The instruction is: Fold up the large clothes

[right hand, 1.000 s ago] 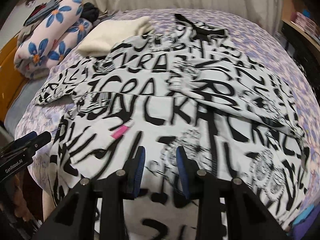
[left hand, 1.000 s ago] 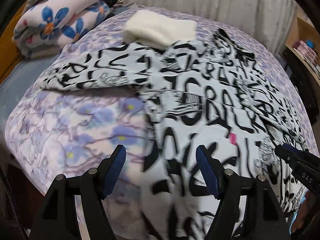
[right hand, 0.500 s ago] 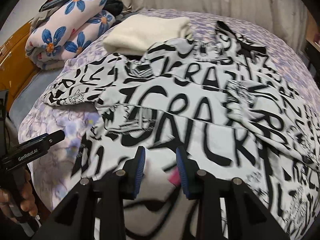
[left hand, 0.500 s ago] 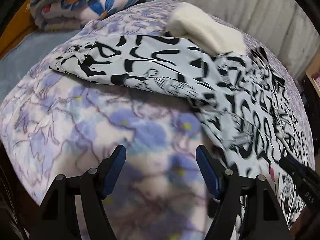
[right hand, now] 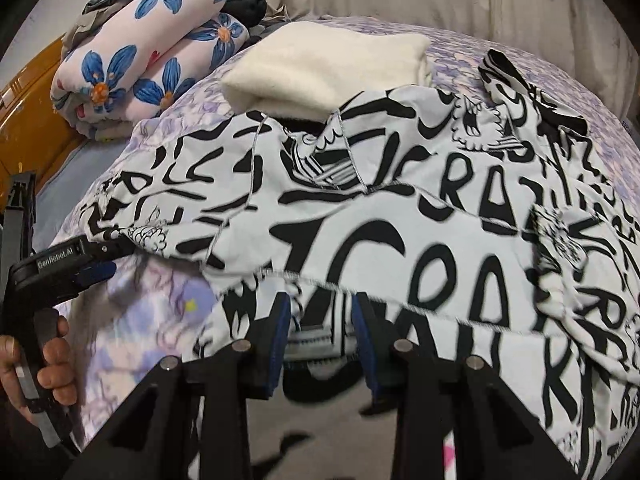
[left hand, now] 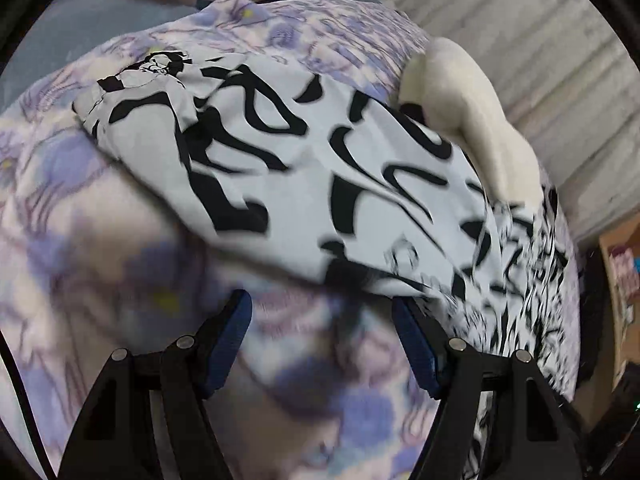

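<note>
While the shirt lies spread across the bed, its left sleeve runs from upper left toward centre right of the left view, just ahead of the left gripper, whose fingers are spread and empty. Right gripper pinches the hem at bottom centre of its view, so the left is nearer the sleeve.
</note>
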`<state>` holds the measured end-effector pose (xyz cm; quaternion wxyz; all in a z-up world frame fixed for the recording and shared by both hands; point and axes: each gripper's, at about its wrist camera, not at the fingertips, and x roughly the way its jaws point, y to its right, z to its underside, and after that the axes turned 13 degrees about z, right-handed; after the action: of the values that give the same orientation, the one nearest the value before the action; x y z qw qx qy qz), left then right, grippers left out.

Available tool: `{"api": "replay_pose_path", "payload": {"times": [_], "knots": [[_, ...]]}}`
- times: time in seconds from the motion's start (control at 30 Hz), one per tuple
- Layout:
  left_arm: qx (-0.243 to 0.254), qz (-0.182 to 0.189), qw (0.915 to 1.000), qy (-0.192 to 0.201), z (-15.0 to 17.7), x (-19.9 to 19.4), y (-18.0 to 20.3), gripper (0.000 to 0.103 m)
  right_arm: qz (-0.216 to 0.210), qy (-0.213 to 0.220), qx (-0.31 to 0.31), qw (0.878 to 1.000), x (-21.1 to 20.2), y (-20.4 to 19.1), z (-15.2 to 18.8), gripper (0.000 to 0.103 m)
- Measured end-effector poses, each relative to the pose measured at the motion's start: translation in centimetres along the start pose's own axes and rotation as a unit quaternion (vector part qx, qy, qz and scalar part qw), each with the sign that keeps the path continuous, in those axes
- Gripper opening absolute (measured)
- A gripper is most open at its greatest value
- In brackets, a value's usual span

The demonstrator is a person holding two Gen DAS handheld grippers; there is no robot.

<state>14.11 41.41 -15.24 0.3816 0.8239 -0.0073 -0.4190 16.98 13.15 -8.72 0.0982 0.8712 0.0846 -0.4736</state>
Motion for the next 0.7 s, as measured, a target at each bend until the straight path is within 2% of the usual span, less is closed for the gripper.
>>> {"api": "replay_pose_path", "payload": {"times": [0.2,0.3,0.57,0.6,0.63,0.67,0.7], "knots": [[-0.044,0.026,0.9984,0.024,-4.3,-0.1,-2.6,0.071,-0.008,-0.010,0.010,1.000,2.1,-0.4,-0.8,0.032],[-0.068,0.030,0.9960,0.050,-5.9,-1.1,-3.8,0.071,-0.011,-0.017,0.014,1.000,2.7,-0.2,-0.7,0.032],[-0.113,0.039,0.9912,0.057,-6.6,-0.9,-7.2,0.068,-0.011,-0.023,0.025,0.999,3.2,0.7,-0.3,0.032],[-0.105,0.023,0.9923,0.063,-6.7,-0.7,-6.8,0.051,-0.011,-0.024,0.027,0.999,3.2,0.8,-0.3,0.032],[-0.095,0.008,0.9931,0.068,-6.6,-1.0,-6.5,0.020,-0.011,-0.024,0.029,0.999,3.2,0.9,-0.3,0.032],[-0.079,-0.013,0.9942,0.072,-6.7,-1.0,-5.8,0.010,-0.012,-0.025,0.032,0.999,3.1,1.1,-0.2,0.032],[-0.067,-0.024,0.9946,0.076,-6.6,-1.3,-5.3,0.009,-0.012,-0.025,0.034,0.999,3.0,1.2,-0.2,0.032]]}}
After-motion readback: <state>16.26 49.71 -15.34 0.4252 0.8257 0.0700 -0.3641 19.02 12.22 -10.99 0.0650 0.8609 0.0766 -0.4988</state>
